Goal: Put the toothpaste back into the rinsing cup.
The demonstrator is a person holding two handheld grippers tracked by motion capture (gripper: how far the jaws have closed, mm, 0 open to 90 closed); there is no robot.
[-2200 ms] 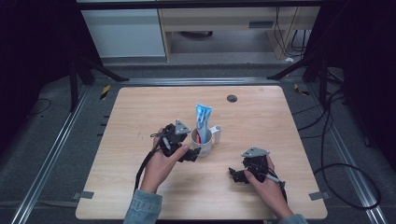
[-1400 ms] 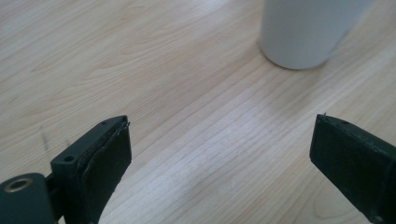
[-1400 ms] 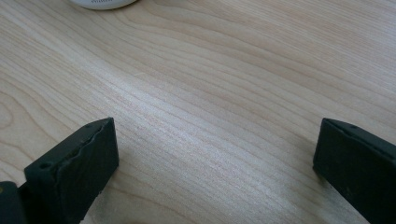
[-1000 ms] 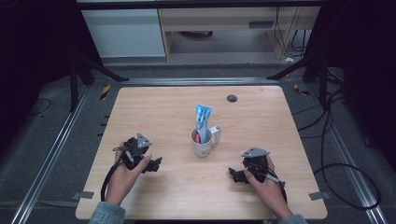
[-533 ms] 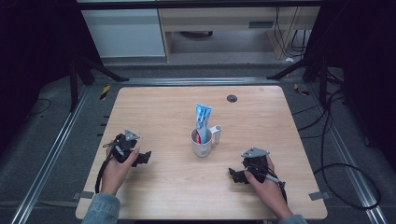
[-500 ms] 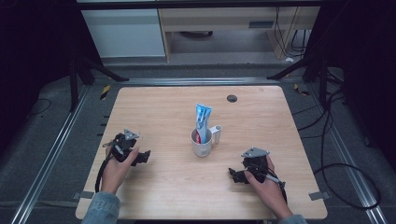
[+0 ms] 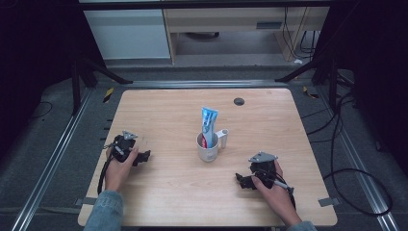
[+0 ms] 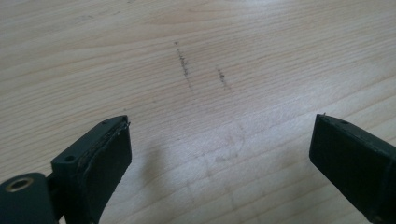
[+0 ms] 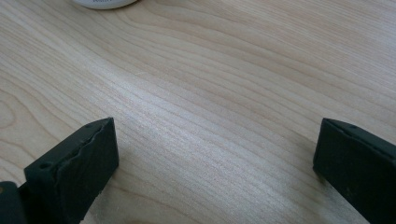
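A white mug [image 7: 208, 147] stands at the middle of the wooden table [image 7: 168, 110], and a blue toothpaste tube [image 7: 209, 121] stands upright in it. My left gripper [image 7: 143, 157] rests low on the table's left side, well apart from the mug. Its jaws are open, with bare wood between them in the left gripper view [image 8: 219, 154]. My right gripper [image 7: 242, 180] lies near the front right, jaws pointing left. It is open too [image 9: 215, 158], with nothing between the jaws. The mug's base [image 9: 105, 3] shows at the top edge of the right gripper view.
A small black round cap [image 7: 239, 101] lies on the table near its far edge. Metal rails [image 7: 57, 154] run along both sides of the table, and cables [image 7: 353, 168] trail on the floor at the right. A pale cabinet [image 7: 130, 33] stands behind.
My left gripper has drawn back from the mug to the table's left side, leaving the toothpaste tube standing in the mug. The right gripper has stayed where it was.
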